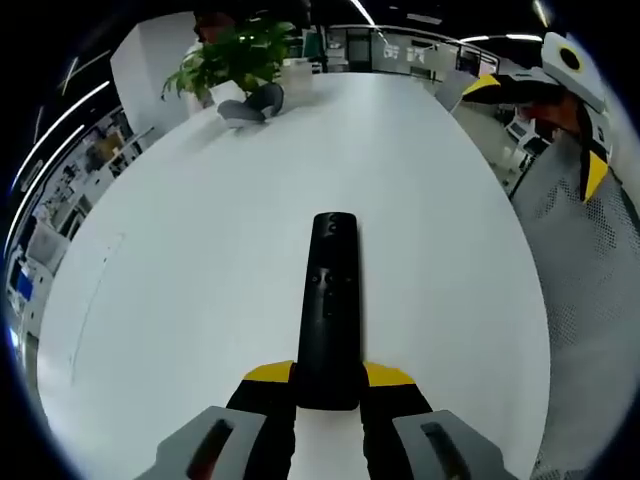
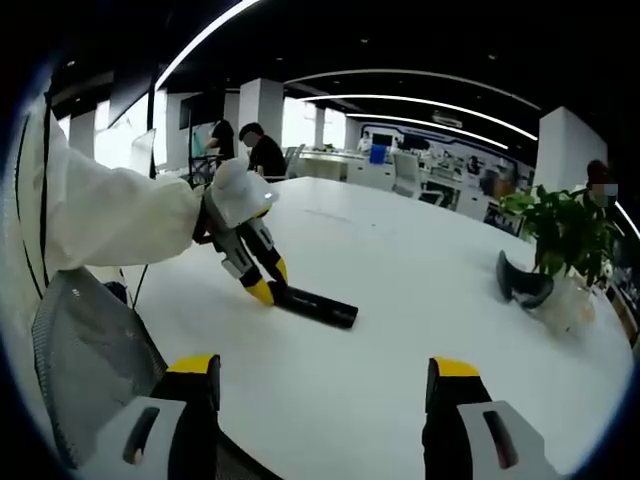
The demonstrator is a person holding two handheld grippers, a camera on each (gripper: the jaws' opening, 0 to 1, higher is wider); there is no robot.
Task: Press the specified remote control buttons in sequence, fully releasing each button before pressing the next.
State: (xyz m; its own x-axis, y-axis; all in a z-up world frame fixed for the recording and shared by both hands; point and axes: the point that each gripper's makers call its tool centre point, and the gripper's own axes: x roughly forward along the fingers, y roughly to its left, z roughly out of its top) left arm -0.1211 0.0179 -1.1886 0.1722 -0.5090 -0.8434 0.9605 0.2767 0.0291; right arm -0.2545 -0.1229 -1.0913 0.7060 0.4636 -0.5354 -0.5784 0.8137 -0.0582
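White table (image 1: pixel 200 250): left hand-held gripper (image 1: pixel 328 378) clamps remote (image 1: pixel 330 300) near end, seemingly; right hand-held gripper (image 2: pixel 325 385) wide, apart.

Big white oval table (image 1: pixel 420 200), matte top. Potted green plant (image 1: pixel 235 55) at its far end, upper left of the left gripper view; a dark curved object (image 1: pixel 250 105) just beside it. Grey mesh chair back (image 2: pixel 95 350) at lower left of the right gripper view. Open-plan office behind: white columns (image 2: pixel 260 105), desks, curved ceiling light strips (image 2: pixel 420 75).
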